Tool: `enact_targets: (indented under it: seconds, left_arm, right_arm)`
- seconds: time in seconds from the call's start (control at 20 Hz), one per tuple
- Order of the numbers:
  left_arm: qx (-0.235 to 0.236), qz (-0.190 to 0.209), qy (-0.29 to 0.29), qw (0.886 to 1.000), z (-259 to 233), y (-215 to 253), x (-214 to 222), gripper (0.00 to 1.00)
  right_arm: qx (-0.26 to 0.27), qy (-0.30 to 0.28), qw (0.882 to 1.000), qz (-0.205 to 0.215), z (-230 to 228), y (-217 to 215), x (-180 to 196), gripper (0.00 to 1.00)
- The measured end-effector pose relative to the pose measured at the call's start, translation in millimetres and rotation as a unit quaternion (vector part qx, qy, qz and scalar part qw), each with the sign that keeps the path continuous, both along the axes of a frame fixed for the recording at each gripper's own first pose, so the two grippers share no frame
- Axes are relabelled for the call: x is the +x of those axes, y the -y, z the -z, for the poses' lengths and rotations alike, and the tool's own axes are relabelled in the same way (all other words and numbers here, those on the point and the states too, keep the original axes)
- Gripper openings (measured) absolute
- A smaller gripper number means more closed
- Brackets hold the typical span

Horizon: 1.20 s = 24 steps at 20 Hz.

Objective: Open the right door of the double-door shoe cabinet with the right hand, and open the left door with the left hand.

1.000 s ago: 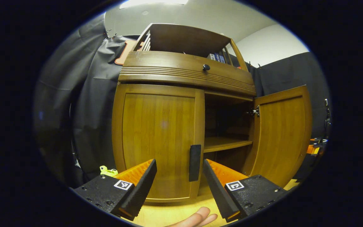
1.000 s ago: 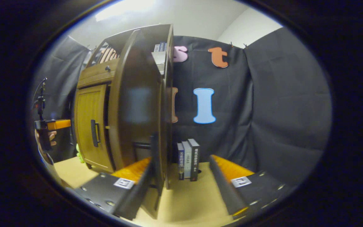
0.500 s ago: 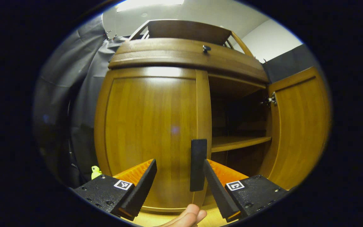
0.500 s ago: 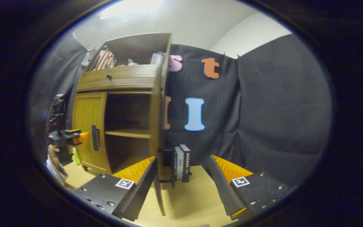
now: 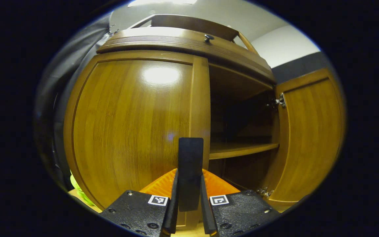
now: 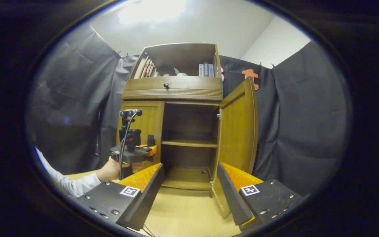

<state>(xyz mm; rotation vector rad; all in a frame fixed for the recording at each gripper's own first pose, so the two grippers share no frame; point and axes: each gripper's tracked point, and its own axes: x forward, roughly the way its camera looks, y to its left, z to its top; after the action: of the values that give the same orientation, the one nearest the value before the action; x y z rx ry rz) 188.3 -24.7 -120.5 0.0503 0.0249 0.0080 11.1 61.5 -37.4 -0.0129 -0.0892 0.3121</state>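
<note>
The wooden shoe cabinet (image 6: 176,93) stands on a tan table. Its left door (image 5: 127,125) is closed and bears a black upright handle (image 5: 190,158). My left gripper (image 5: 189,184) is shut on that handle, one finger pressing each side. In the right gripper view the left gripper (image 6: 133,152) shows at the left door (image 6: 143,121), held by a hand. The right door (image 6: 239,131) (image 5: 311,131) stands swung wide open, showing the inner shelf (image 6: 189,143). My right gripper (image 6: 190,166) is open in front of the cabinet, apart from it, with nothing between its fingers.
Above the doors is a drawer with a dark knob (image 6: 166,85), and books (image 6: 206,69) stand on the top shelf. A yellow-green toy (image 5: 77,191) lies left of the cabinet's foot. A white sleeve (image 6: 77,184) reaches in over the table (image 6: 183,210) from the left.
My left gripper moved in on the left door's handle and shut on it. My right gripper drew back from the open right door and turned toward the cabinet's front.
</note>
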Motion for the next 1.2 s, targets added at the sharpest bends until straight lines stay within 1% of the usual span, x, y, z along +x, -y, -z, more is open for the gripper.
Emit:
enact_targets:
  seconds: [0.05,0.15,0.2,0.25,0.3,0.4,0.45,0.65,0.7,0.8,0.85,0.95,1.1,1.2]
  left_arm:
    - [0.007,0.004,-0.003,1.000,-1,1,-2,0.30]
    - [0.005,0.010,-0.012,1.000,-3,2,-11,0.30]
    - [0.010,0.016,-0.022,1.000,-3,2,-15,0.29]
    - [0.010,0.021,-0.033,0.999,-1,2,-23,0.29]
    - [0.007,0.028,-0.041,0.999,-2,3,-30,0.29]
    - [0.002,0.043,-0.049,0.998,-5,5,-43,0.29]
    - [0.001,0.051,-0.050,0.997,-6,5,-48,0.29]
    - [-0.002,0.085,-0.052,0.995,-12,10,-58,0.30]
    - [-0.001,0.087,-0.056,0.995,-15,9,-62,0.29]
    - [0.003,0.085,-0.059,0.995,-20,7,-68,0.29]
    - [0.005,0.084,-0.056,0.995,-20,6,-75,0.30]
    - [0.010,0.083,-0.056,0.995,-20,3,-93,0.29]
    - [0.014,0.086,-0.057,0.995,-25,-2,-109,0.30]
    - [0.010,0.091,-0.060,0.994,-26,-6,-119,0.29]
  right_arm:
    - [0.000,0.002,1.000,0.006,-2,4,1,0.96]
    - [0.007,0.004,0.999,0.031,-2,17,0,0.97]
    - [0.013,0.002,0.999,0.036,0,23,-1,0.94]
    - [0.019,-0.002,0.999,0.036,1,28,-3,0.96]
    - [0.024,-0.005,0.999,0.039,1,34,1,0.94]
    - [0.033,-0.006,0.998,0.044,-4,49,2,0.95]
    - [0.038,-0.004,0.998,0.045,-9,55,0,0.94]
    - [0.049,0.003,0.998,0.040,-21,63,-20,0.94]
    - [0.051,0.002,0.998,0.038,-23,61,-23,0.96]
    - [0.059,-0.002,0.998,0.031,-25,58,-30,0.96]
    - [0.067,-0.007,0.997,0.029,-25,59,-35,0.94]
    - [0.080,-0.012,0.996,0.026,-29,60,-44,0.96]
    - [0.068,-0.004,0.997,0.037,-40,66,-59,0.96]
    - [0.070,-0.001,0.997,0.034,-46,64,-67,0.96]
